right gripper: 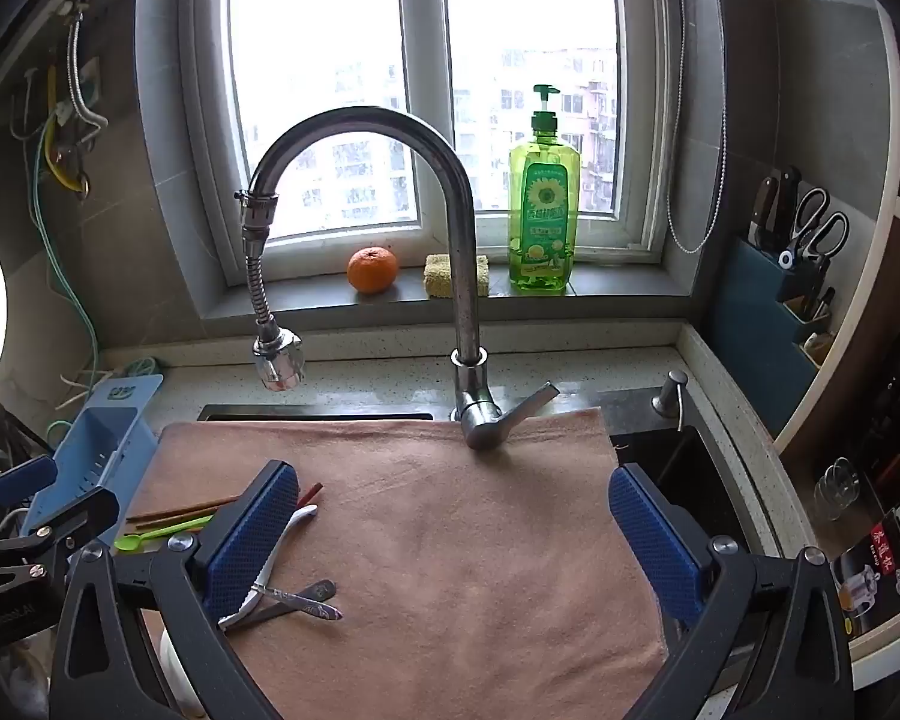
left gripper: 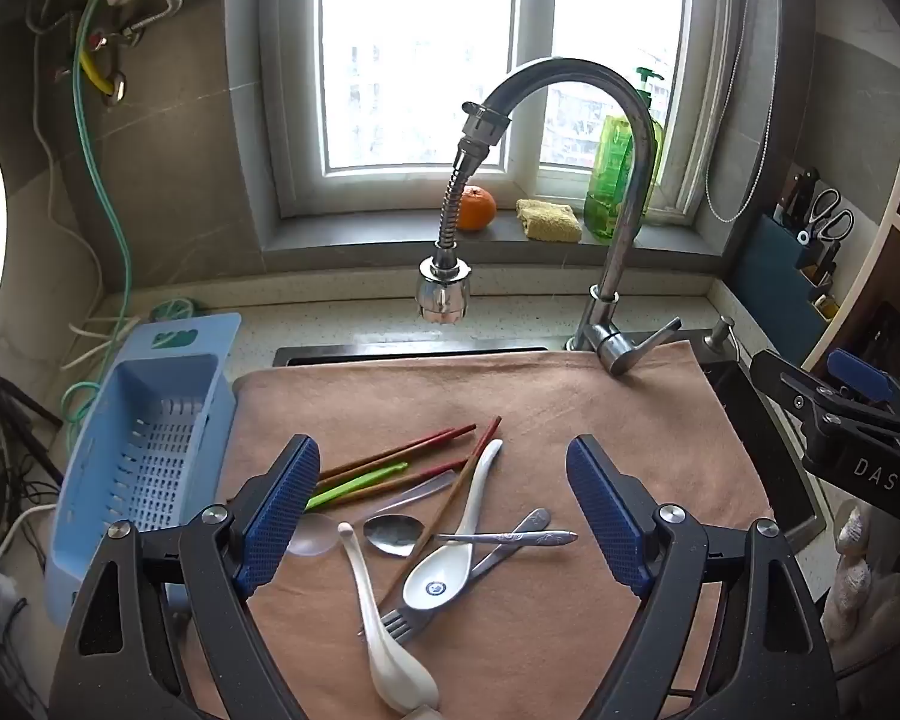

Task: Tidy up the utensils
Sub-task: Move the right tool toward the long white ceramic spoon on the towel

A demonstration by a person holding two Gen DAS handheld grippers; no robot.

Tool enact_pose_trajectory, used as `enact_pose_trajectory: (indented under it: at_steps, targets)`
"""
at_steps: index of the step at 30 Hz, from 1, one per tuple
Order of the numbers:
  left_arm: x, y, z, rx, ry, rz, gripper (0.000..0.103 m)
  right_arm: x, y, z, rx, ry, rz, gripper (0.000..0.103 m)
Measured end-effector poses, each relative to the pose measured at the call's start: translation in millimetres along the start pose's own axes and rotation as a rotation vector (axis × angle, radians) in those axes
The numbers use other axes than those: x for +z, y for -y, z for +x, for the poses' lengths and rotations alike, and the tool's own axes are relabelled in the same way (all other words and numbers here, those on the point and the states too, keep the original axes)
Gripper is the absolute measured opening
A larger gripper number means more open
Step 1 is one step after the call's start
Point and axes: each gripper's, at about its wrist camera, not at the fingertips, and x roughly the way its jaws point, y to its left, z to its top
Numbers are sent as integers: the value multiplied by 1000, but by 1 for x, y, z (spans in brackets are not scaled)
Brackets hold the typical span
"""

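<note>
A heap of utensils lies on a brown towel (left gripper: 570,414) spread over the sink: red-brown chopsticks (left gripper: 402,450), a green plastic spoon (left gripper: 360,483), a white ceramic spoon with a blue emblem (left gripper: 450,564), a second white spoon (left gripper: 384,618), a metal spoon (left gripper: 393,534), a fork (left gripper: 405,621) and a clear plastic spoon (left gripper: 312,534). My left gripper (left gripper: 443,447) hangs open above the heap, holding nothing. Further right, my right gripper (right gripper: 455,473) is open over bare towel; its left finger hides part of the heap. Metal handles (right gripper: 306,597) show beside it. An empty blue slotted basket (left gripper: 150,450) stands left of the towel.
The faucet (left gripper: 621,192) arches over the towel's far edge, its hose spray head (left gripper: 444,288) hanging low. The open sink basin (right gripper: 690,468) lies right of the towel. An orange, a sponge and a green soap bottle (right gripper: 543,210) sit on the sill. A knife block (right gripper: 792,252) stands at the right.
</note>
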Motion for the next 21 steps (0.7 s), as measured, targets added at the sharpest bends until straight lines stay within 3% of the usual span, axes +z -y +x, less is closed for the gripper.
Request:
enact_pose_trajectory:
  at_steps: [21]
  targets:
    - [0, 4, 4, 0, 1, 1, 85, -1, 4, -2, -4, -2, 4, 103]
